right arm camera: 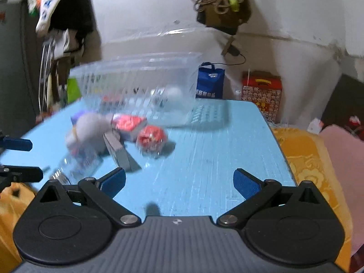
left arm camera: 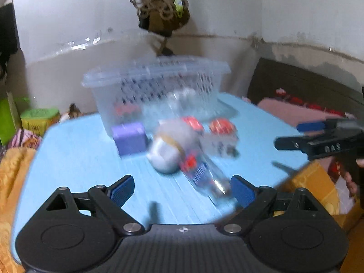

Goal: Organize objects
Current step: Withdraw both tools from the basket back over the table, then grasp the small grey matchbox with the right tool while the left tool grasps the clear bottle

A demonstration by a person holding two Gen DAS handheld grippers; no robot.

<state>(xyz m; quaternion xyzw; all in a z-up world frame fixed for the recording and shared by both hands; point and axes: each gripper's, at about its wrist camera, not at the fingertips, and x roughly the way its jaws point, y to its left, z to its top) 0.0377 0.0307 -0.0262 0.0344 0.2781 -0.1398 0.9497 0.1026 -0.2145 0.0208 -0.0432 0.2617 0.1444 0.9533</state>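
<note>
While blurred, perforated clear plastic basket (left arm camera: 157, 84), ridged blue table (left arm camera: 91, 159)

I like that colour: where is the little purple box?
In the left wrist view the purple box sits on the blue table, left of the grey plush toy, before the clear basket.

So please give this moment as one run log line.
left gripper: open, empty | right gripper: open, empty | bottle, box: on table | basket: behind
</note>
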